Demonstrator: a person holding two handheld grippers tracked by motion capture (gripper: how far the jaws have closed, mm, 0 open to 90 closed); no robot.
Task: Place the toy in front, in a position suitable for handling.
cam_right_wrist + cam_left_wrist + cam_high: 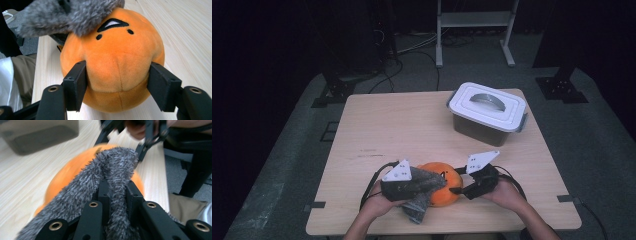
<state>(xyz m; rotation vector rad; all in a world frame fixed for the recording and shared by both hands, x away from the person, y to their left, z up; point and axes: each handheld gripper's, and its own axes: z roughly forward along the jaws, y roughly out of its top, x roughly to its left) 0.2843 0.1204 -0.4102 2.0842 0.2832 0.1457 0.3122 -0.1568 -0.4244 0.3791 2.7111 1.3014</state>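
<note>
A round orange plush toy [444,192] with a stitched face lies near the table's front edge. A grey fuzzy cloth [422,184] is draped over its left side and top. My left gripper [436,183] is shut on a fold of that cloth [112,170], which bunches up between the jaws over the plush [70,175]. My right gripper [457,189] comes in from the right. Its two black pads press into the sides of the plush [117,57], which bulges out above them. The cloth [70,15] overhangs the toy's far side in the right gripper view.
A grey plastic box with a white handled lid [487,112] stands at the table's back right. The wooden table [397,125] has bare surface across its left and middle. Beyond the table lie cables and the legs of a white stand [474,30].
</note>
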